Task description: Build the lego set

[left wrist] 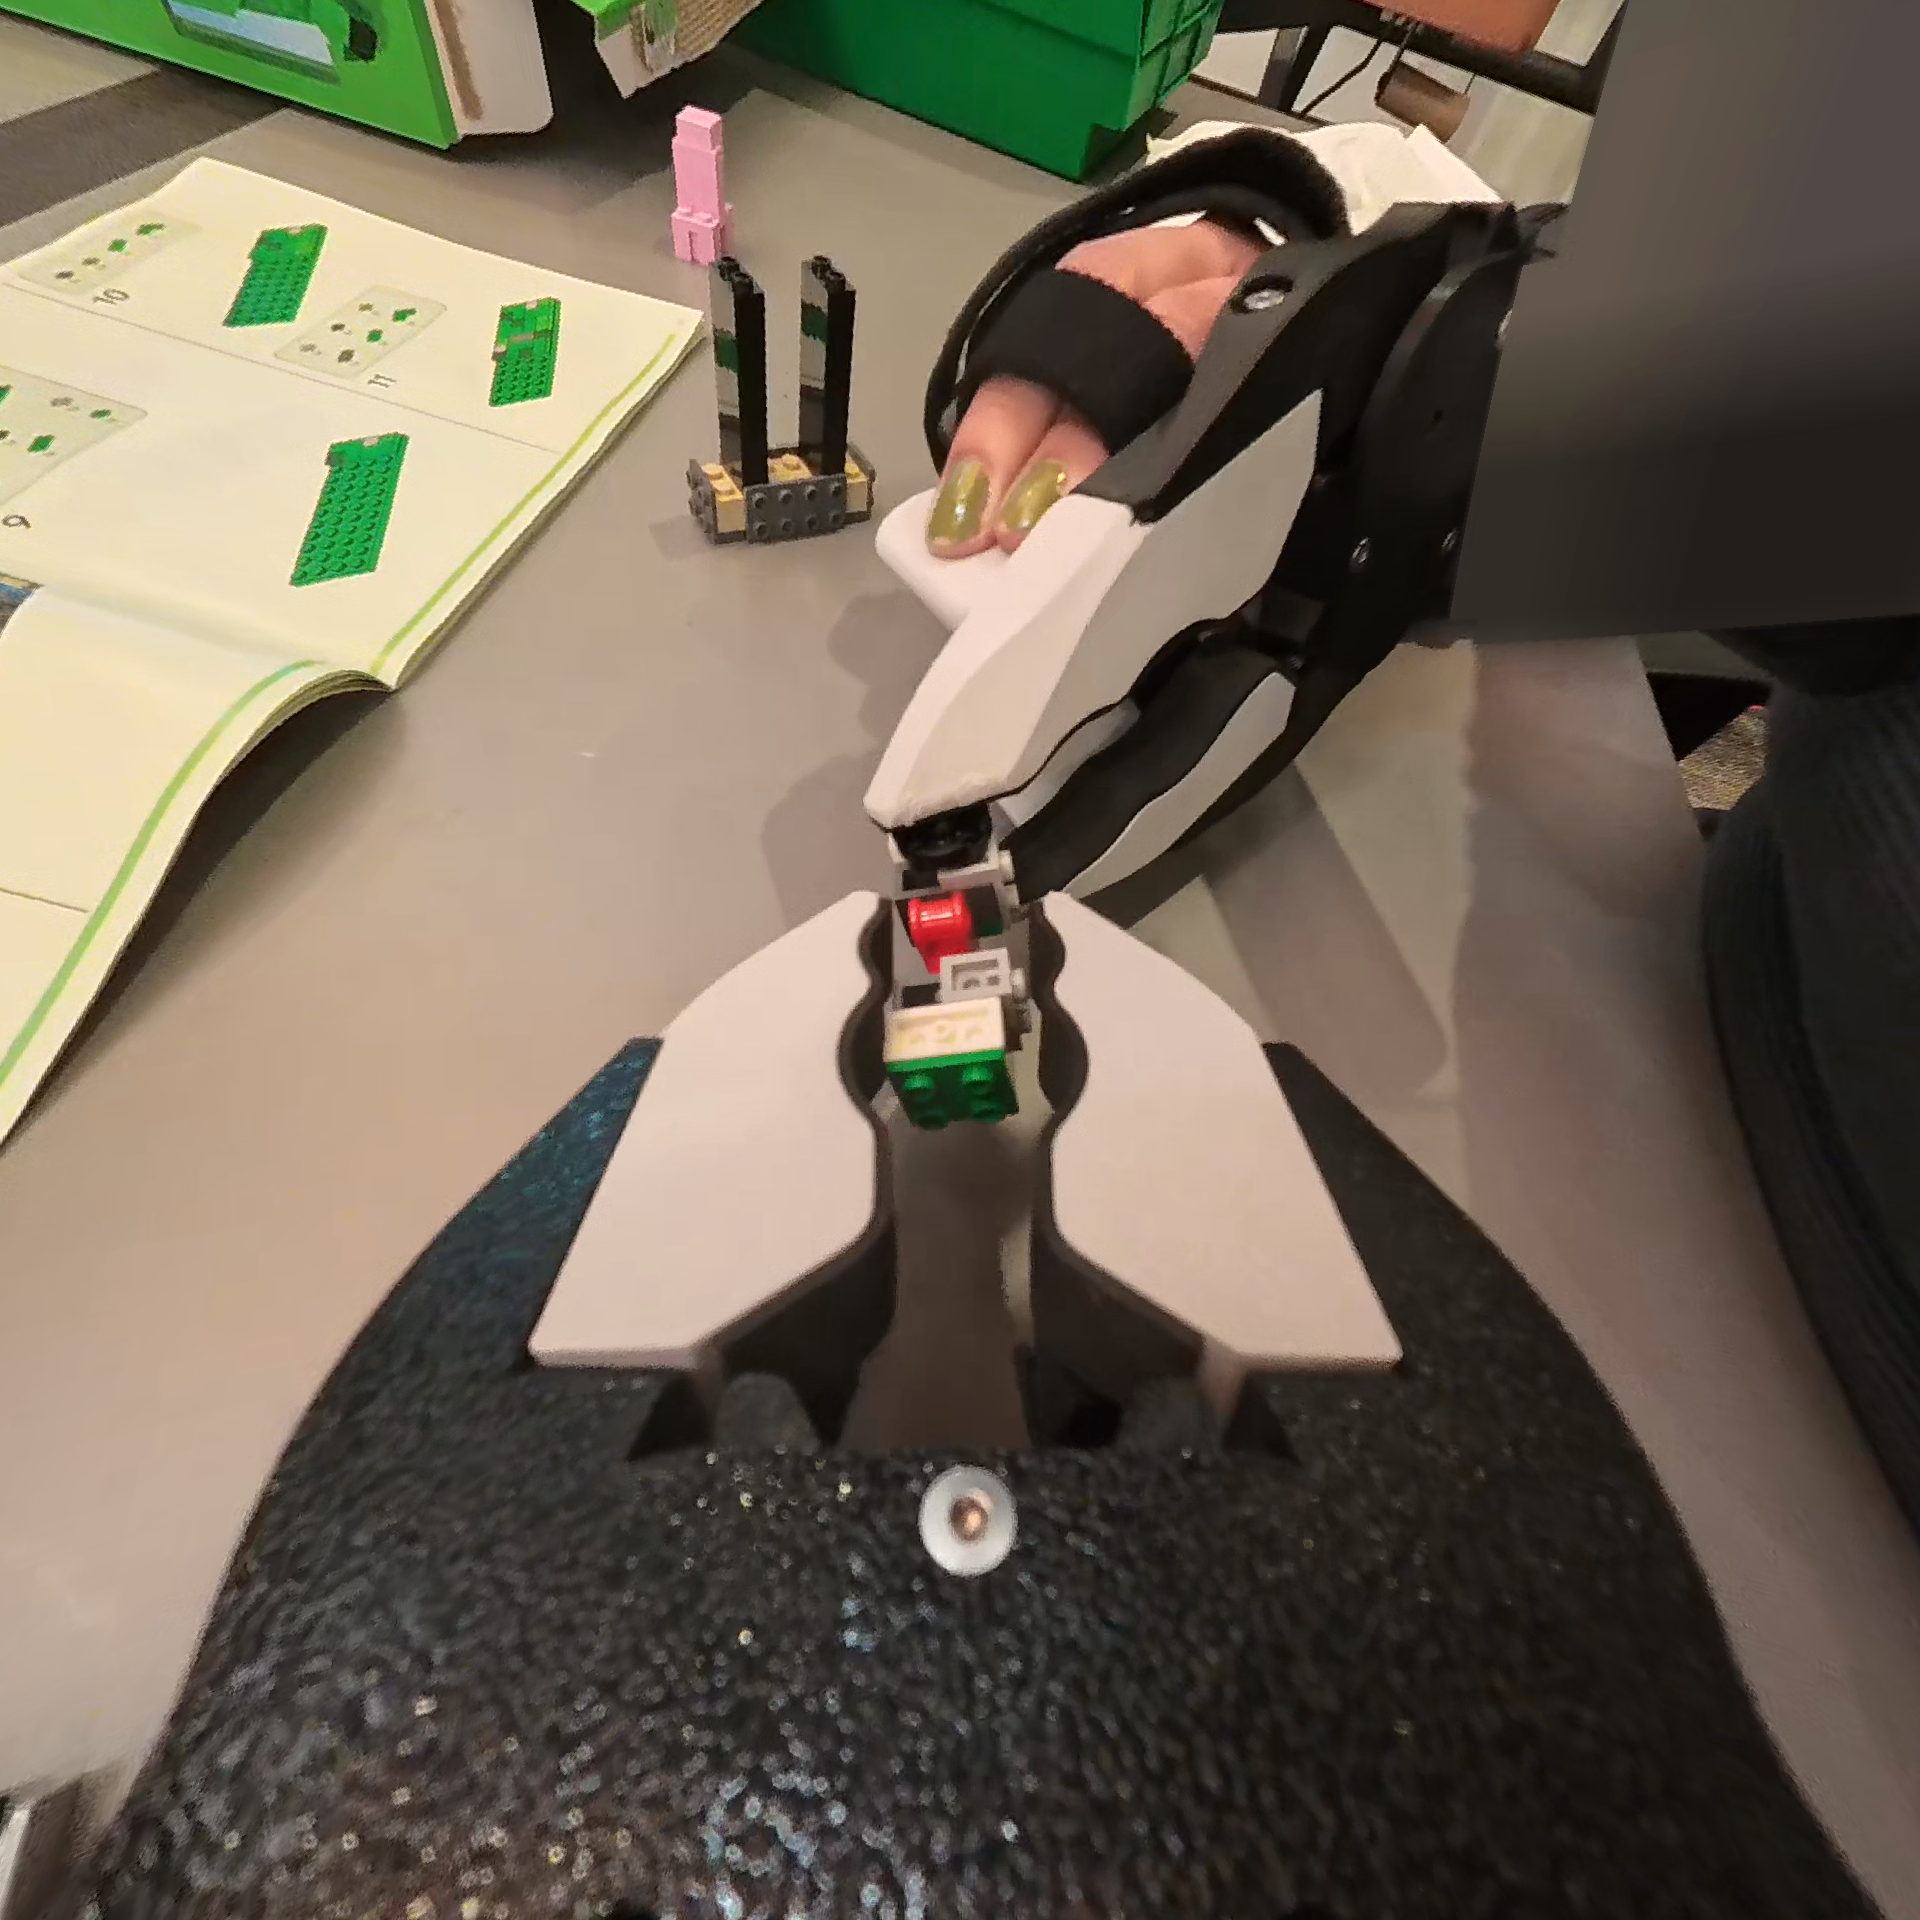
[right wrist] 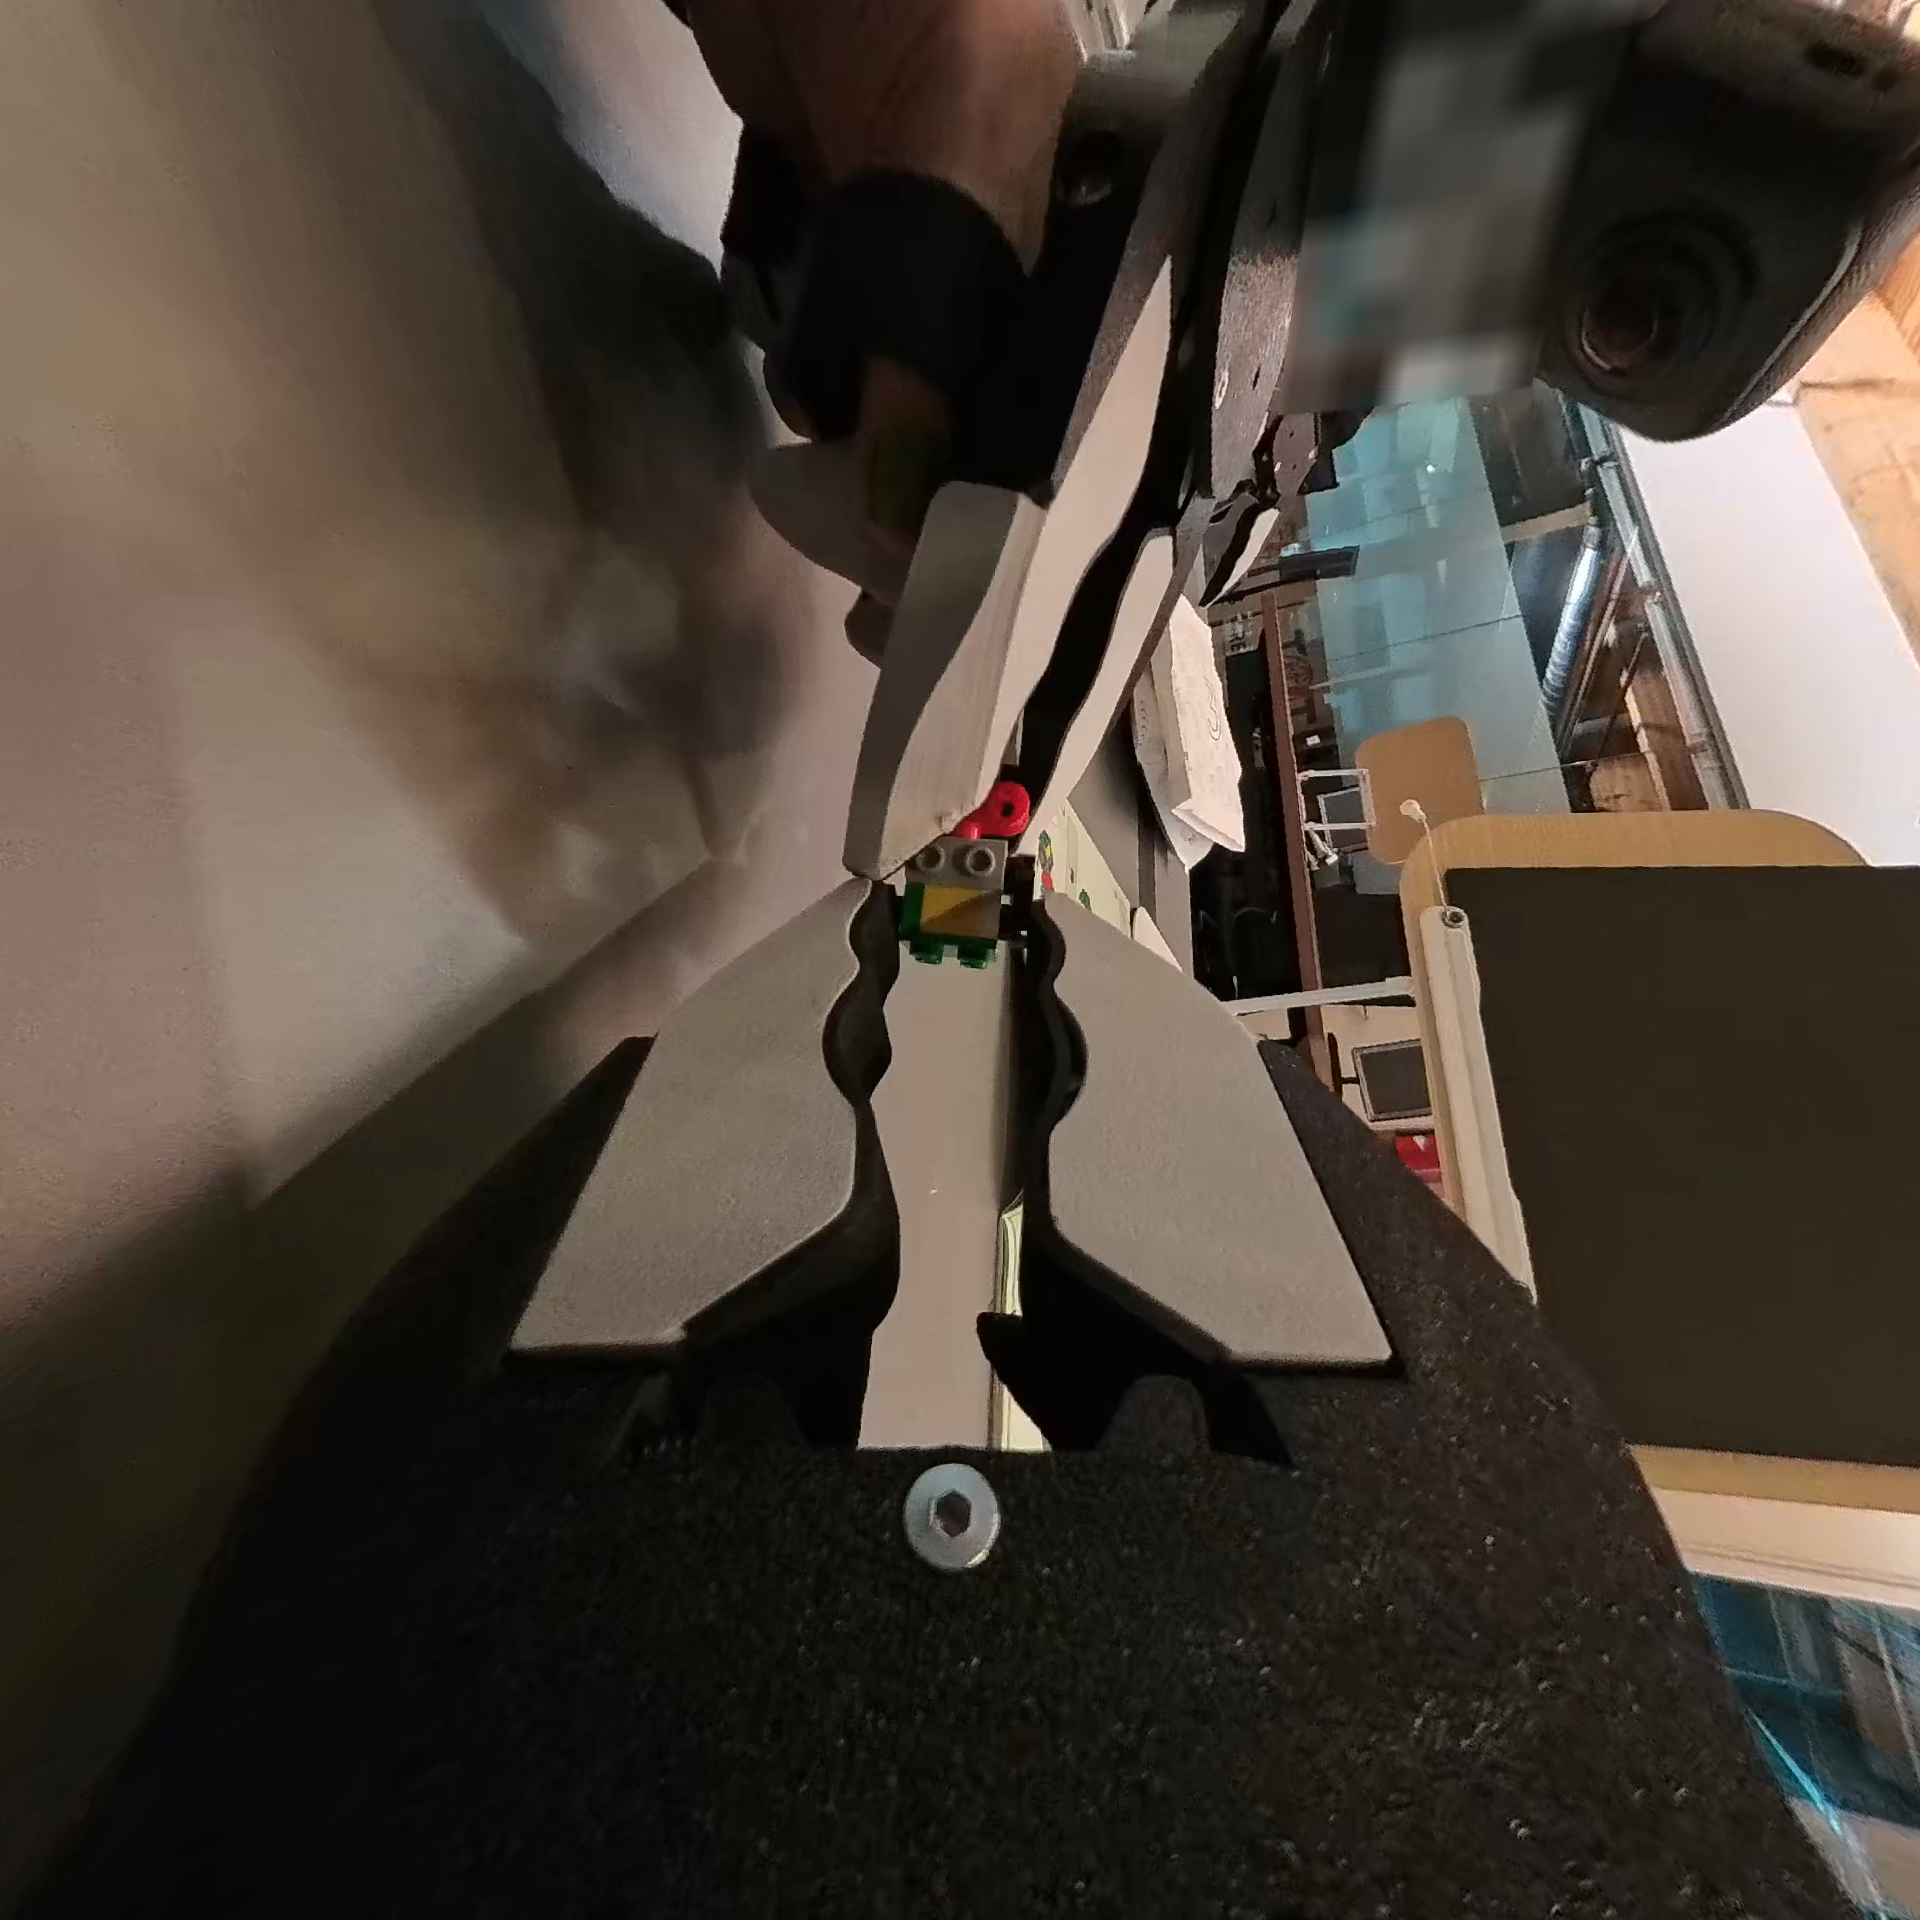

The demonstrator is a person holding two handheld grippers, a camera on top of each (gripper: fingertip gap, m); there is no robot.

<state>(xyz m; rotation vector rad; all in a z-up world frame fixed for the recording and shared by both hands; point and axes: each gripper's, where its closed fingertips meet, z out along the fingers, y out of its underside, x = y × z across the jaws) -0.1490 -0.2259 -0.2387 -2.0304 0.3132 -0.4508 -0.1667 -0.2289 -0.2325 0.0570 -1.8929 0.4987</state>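
Fingers of left gripper (left wrist: 961, 997) pinch small lego sub-assembly (left wrist: 951, 1023) mid-air; right gripper (left wrist: 951, 836) clamps its 12 o'clock end. Light, rigid, joints likely pop apart: grip flat sides, not red piece (left wrist: 935, 925).

Left wrist cam sits behind the left gripper (left wrist: 961, 935), angled down over the grey table (left wrist: 582, 831), far side reaching the booklet (left wrist: 260, 416) and green boxes (left wrist: 987, 83). Right wrist cam rides the right gripper (right wrist: 961, 914), rolled sideways, facing the room, very close. Shared: small lego assembly (left wrist: 951, 997) at both tips, each cam seeing the other gripper.
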